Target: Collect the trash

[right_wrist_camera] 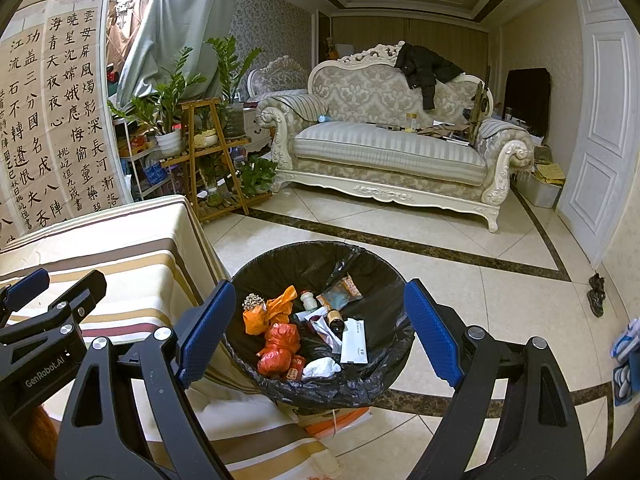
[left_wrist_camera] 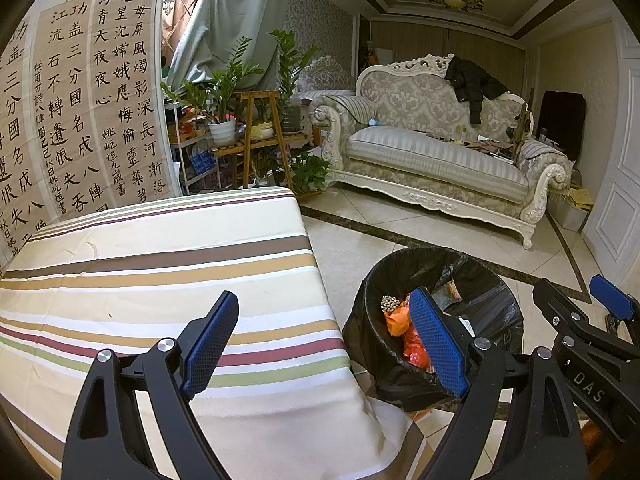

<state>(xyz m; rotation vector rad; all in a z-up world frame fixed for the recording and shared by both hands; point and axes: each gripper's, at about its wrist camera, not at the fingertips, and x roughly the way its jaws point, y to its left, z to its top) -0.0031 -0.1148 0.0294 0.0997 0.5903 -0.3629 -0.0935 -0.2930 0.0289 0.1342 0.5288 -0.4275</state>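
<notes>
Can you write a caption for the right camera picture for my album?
Open right tongs hover empty over a black-lined bin full of trash, beside a striped table.

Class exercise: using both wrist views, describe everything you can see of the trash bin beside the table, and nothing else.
The trash bin is round and lined with a glossy black plastic bag folded over its rim, which hides the bin's own wall. It stands upright on the tiled floor, close against the hanging striped tablecloth. It is open, without a lid, and partly filled: orange and red bags, a white envelope, crumpled tissue, a small white bottle, a dark jar and snack wrappers. Something orange lies at its base. Neither gripper touches it.
</notes>
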